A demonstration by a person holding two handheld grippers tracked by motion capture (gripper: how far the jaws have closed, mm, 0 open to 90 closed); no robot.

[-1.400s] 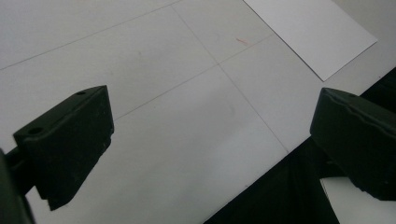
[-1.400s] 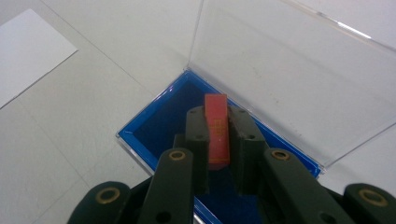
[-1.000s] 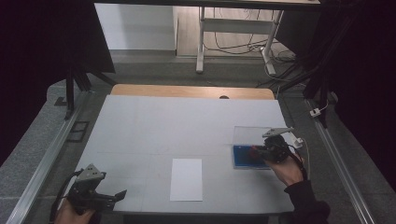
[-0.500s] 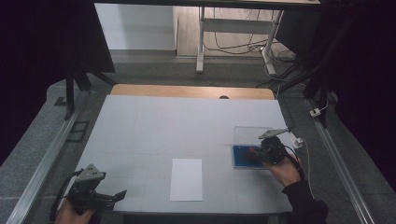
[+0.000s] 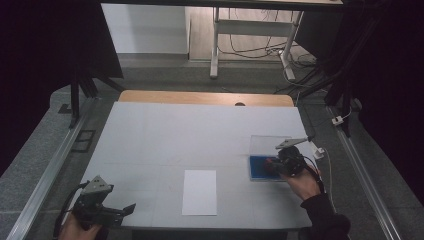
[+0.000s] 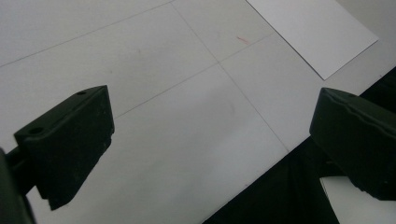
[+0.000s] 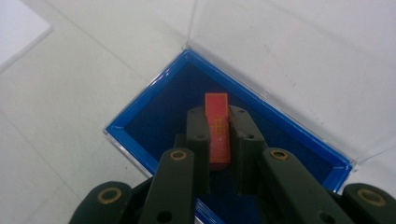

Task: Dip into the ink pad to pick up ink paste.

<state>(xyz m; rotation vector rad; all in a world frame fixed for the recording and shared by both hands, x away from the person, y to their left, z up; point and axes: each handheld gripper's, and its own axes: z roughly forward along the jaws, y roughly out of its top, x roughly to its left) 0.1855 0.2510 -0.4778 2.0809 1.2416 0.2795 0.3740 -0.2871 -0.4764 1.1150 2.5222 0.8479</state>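
A blue-lined box point(image 7: 154, 119) with a clear hinged lid point(image 7: 289, 51) lies open on the right side of the white table point(image 5: 200, 135). My right gripper point(image 7: 218, 119) hangs over the box, shut on a thin red block point(image 7: 217, 126) with an orange top, held upright between the pads. From above, this box point(image 5: 257, 167) sits just left of the right gripper point(image 5: 272, 165). My left gripper point(image 5: 127, 210) rests at the table's front left corner, open, with bare table between its jaws. A white sheet of paper point(image 5: 199, 192) lies at the front centre.
The paper's corner point(image 6: 310, 30) shows at the top right of the left gripper view, with the table's front edge point(image 6: 280, 154) just below it. A wooden strip point(image 5: 205, 98) borders the table's far side. Metal rails point(image 5: 50, 165) run along both sides.
The right gripper has shifted slightly left over the blue box. The left gripper has stayed put.
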